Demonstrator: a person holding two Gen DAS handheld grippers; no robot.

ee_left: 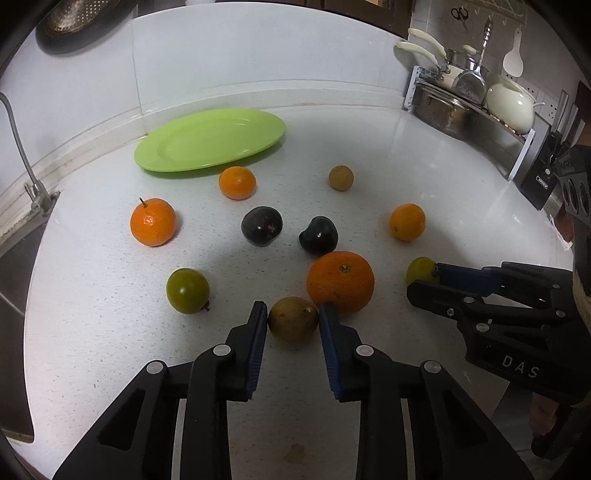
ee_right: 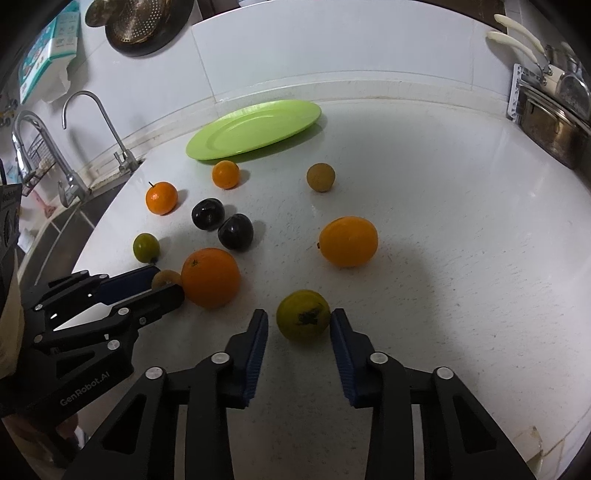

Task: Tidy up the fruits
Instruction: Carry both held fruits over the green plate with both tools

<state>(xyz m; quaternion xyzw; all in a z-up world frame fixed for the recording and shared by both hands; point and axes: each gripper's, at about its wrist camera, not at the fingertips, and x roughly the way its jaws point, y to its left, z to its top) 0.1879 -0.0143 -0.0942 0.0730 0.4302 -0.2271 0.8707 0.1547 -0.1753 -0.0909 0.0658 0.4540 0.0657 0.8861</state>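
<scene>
Several fruits lie on the white counter before an empty green plate (ee_left: 210,138), also in the right wrist view (ee_right: 255,127). My left gripper (ee_left: 293,319) is open around a brown round fruit (ee_left: 293,319) on the counter, next to a big orange (ee_left: 340,281). My right gripper (ee_right: 300,323) is open around a yellow-green fruit (ee_right: 303,314); its right pad (ee_right: 338,325) touches the fruit. Two dark plums (ee_left: 261,225) (ee_left: 318,235), smaller oranges (ee_left: 152,221) (ee_left: 237,182) (ee_left: 407,222), a green fruit (ee_left: 187,290) and a brown fruit (ee_left: 341,178) lie between.
A sink with taps (ee_right: 122,147) lies left of the counter. A dish rack with pots (ee_left: 476,107) stands at the back right. A knife block (ee_left: 546,177) stands at the right. A colander (ee_right: 140,22) hangs on the wall.
</scene>
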